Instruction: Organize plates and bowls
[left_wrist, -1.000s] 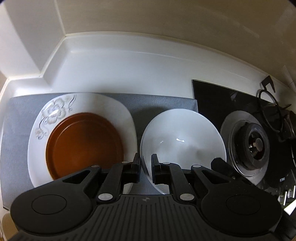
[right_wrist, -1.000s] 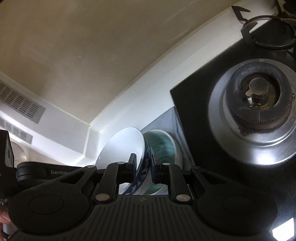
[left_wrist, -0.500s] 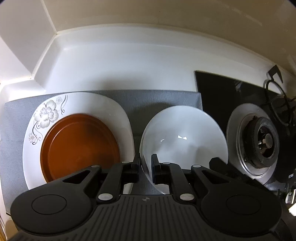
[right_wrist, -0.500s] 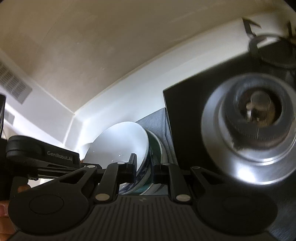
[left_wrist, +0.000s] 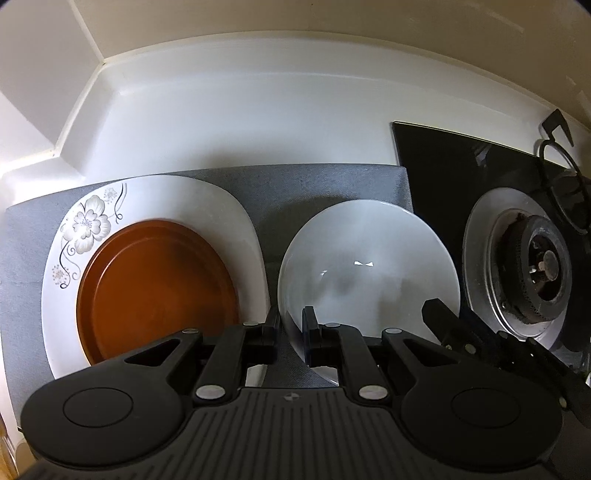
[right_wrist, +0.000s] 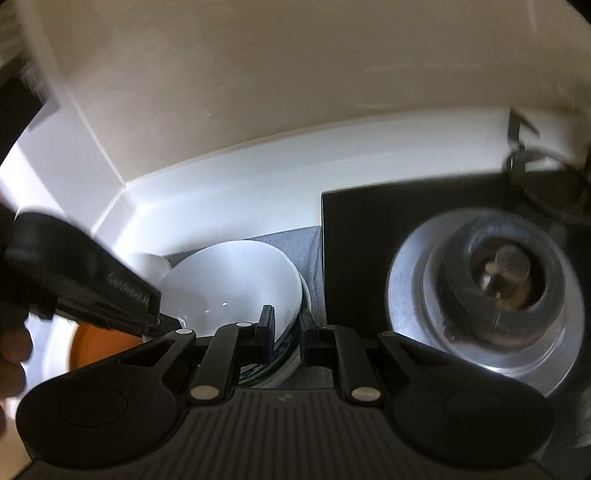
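Both grippers pinch the white bowl's (left_wrist: 369, 273) rim — left gripper (left_wrist: 289, 334) on its left edge, right gripper (right_wrist: 287, 332), jaws closing, on its right — over the grey mat (left_wrist: 314, 184) beside the brown plate (left_wrist: 155, 291).

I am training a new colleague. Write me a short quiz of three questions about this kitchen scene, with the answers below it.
1. True or false: the brown plate lies on top of the flowered white plate.
2. What does the left gripper grip? A. the white bowl, at its rim. B. the brown plate. C. a burner.
3. Fill in: the two plates lie on a grey ____.

Key: 1 true; 2 A; 3 mat.
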